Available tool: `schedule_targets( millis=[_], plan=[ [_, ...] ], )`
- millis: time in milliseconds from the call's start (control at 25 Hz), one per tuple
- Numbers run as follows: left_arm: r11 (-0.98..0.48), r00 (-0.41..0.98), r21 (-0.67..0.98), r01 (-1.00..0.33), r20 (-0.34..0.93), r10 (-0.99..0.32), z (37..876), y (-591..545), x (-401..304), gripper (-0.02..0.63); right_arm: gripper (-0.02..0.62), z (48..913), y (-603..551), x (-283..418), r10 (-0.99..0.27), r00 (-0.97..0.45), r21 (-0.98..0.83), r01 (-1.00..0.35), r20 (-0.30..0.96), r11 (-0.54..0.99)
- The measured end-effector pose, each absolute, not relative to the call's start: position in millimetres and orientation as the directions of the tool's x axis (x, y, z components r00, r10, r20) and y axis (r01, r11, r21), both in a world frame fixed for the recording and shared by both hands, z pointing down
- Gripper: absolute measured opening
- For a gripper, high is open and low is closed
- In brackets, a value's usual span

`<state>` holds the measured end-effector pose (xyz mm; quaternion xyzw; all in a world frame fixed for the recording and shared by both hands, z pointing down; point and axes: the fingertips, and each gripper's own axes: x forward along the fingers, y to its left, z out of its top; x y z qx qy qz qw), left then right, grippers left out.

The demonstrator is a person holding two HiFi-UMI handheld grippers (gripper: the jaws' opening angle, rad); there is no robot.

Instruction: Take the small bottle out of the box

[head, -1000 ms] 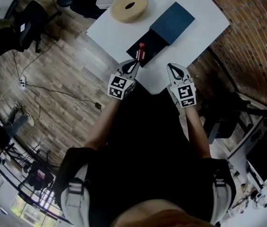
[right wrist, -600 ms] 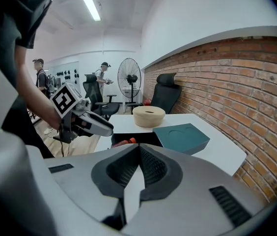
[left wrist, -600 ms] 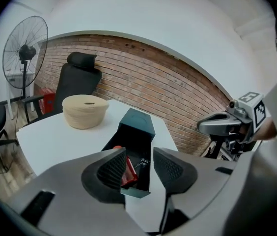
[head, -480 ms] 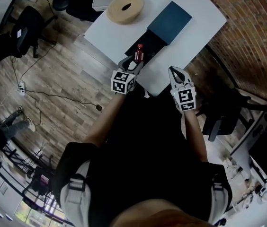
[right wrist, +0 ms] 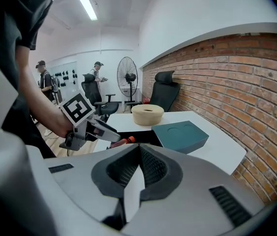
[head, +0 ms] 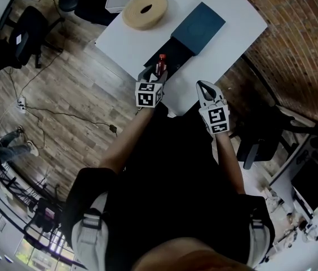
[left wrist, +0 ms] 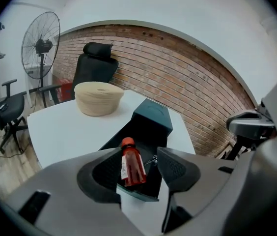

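- Small bottle (left wrist: 132, 163): shown lying in the open box (left wrist: 151, 119) on the desk (left wrist: 65, 127), between the left claw's (left wrist: 138, 150) pads, gripped by neither.
- Left claw: jaws just opened wide; a grasp is judged to be prepared.
- Compared with earlier: it is lowered nearer the box.
- Right claw (right wrist: 137, 154): closed, empty.

Both arms reach forward and downward. The left tongs (head: 154, 75) have just been opening; their jaws stand wide, with the small bottle (left wrist: 132, 165) between them, ungripped. The right tongs (head: 202, 85) are closed and empty.
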<state>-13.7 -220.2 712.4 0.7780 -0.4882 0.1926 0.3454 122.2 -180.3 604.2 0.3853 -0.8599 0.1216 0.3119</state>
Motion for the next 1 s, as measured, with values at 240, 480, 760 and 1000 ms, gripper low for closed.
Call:
schedule_targets(
  millis=[240,480,760,1000],
  plan=[
    [-0.272,0.434,0.339,-0.901,0.668,-0.605,726.3,-218.8,-1.7,0.225,-0.002,603.9,-187.6,127.1,-0.578,-0.516,0.029,-0.73,0.632,0.682],
    [-0.244,0.392,0.307,-0.92,0.708,-0.588,743.7,-217.4,-3.7,0.251,-0.002,608.5,-188.4,131.1,-0.566,-0.514,0.023,-0.727,0.645,0.686],
    [-0.238,0.372,0.286,-0.928,0.744,-0.555,752.5,-217.7,0.3,0.25,-0.002,609.9,-181.6,131.9,-0.558,-0.514,0.013,-0.728,0.651,0.686],
    [-0.215,0.339,0.263,-0.941,0.765,-0.548,756.8,-219.0,1.8,0.25,-0.002,609.3,-179.9,132.6,-0.559,-0.518,0.008,-0.729,0.648,0.685]
  ],
)
